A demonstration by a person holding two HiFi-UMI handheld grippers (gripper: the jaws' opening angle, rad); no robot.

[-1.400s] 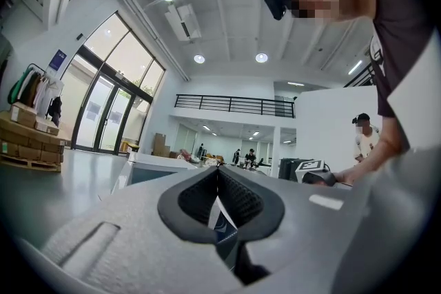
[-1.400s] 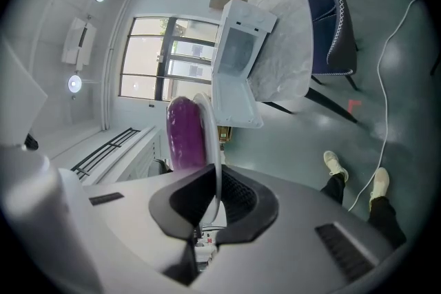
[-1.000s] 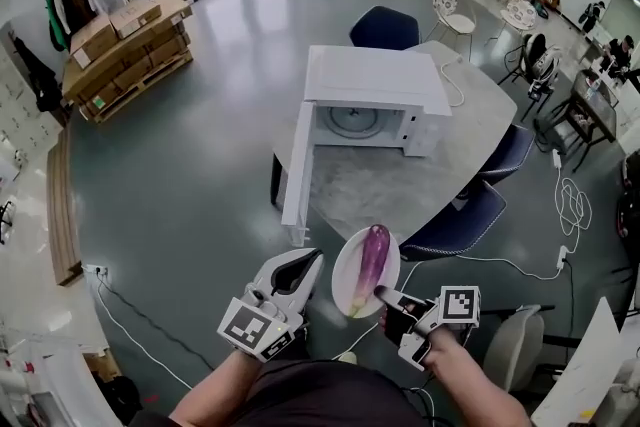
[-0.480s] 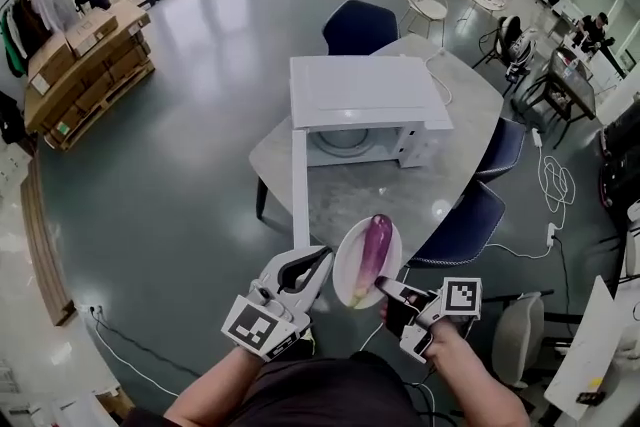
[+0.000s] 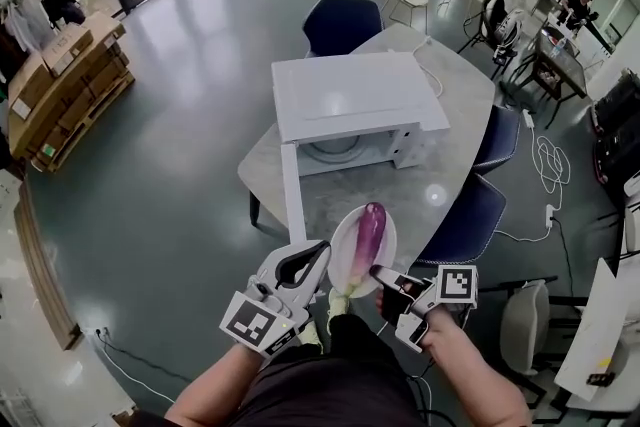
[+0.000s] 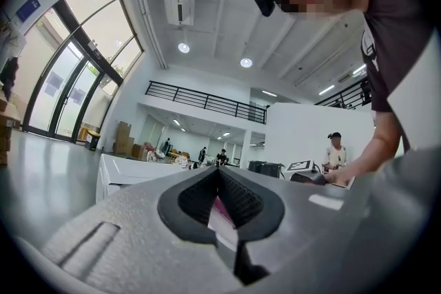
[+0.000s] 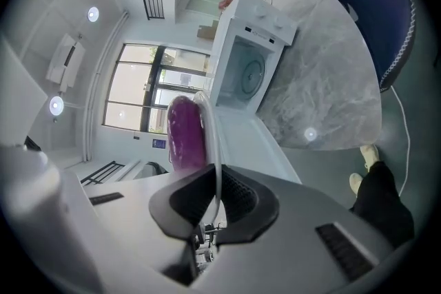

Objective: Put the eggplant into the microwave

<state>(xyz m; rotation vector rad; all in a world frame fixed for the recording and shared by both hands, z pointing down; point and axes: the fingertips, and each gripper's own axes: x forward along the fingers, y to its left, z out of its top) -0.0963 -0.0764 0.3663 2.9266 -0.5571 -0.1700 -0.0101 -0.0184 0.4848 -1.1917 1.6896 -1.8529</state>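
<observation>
A purple eggplant (image 5: 367, 233) lies on a white plate (image 5: 345, 267) held in the air in front of the table's near edge. My left gripper (image 5: 322, 255) is shut on the plate's left rim, and my right gripper (image 5: 376, 271) is shut on its near right rim. In the right gripper view the plate's rim (image 7: 210, 127) runs between the jaws of that gripper (image 7: 217, 179), with the eggplant (image 7: 186, 131) beyond. The white microwave (image 5: 345, 95) stands on the grey table (image 5: 440, 165), and its door (image 5: 290, 185) is swung open toward me. The open cavity (image 7: 248, 72) shows in the right gripper view.
Dark blue chairs stand at the table's right side (image 5: 465, 220) and far side (image 5: 340, 20). A white cable (image 5: 545, 170) lies on the floor to the right. Stacked cartons on a pallet (image 5: 60, 80) sit far left. People sit at tables in the far right background.
The plate with the eggplant has moved a little forward and up toward the table, still held by both grippers. The microwave and its open door now appear closer and further left.
</observation>
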